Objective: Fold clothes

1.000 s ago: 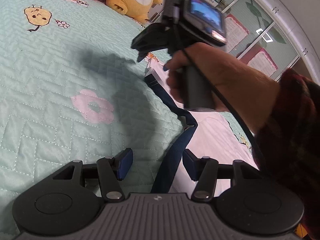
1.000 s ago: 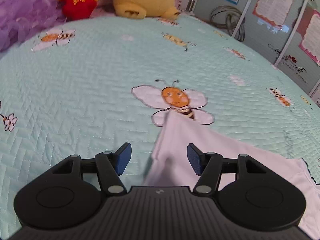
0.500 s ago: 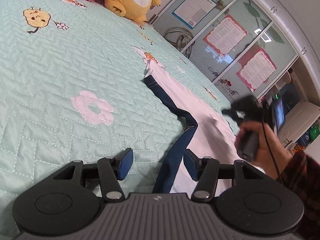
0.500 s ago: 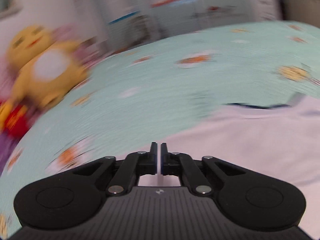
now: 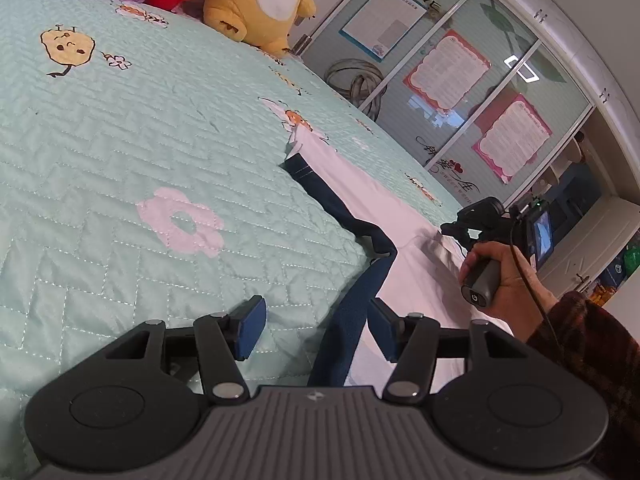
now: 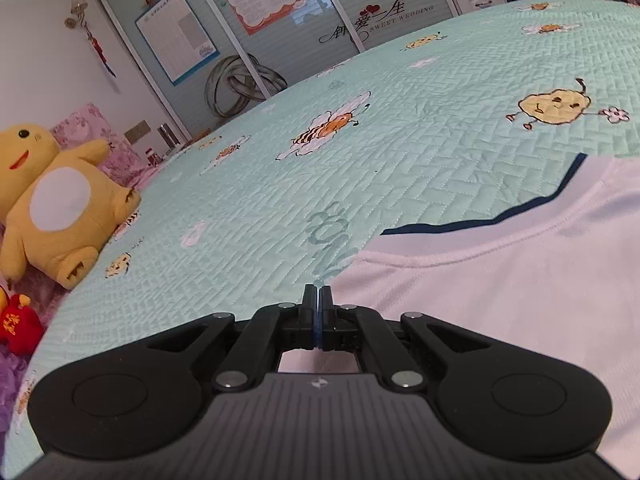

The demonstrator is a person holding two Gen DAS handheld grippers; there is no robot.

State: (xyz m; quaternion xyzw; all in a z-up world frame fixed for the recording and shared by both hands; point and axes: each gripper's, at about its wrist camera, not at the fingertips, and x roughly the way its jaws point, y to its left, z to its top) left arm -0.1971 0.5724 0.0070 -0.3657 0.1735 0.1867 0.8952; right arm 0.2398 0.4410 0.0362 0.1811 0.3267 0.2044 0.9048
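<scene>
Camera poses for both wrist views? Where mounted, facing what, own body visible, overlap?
Left wrist: on the left gripper, open, looking along the white garment's navy trim across the quilt; shows the right hand holding the right gripper.
Right wrist: on the right gripper, shut at the garment edge; no body visible.
Shared: garment, quilt, yellow plush, wardrobe doors.
</scene>
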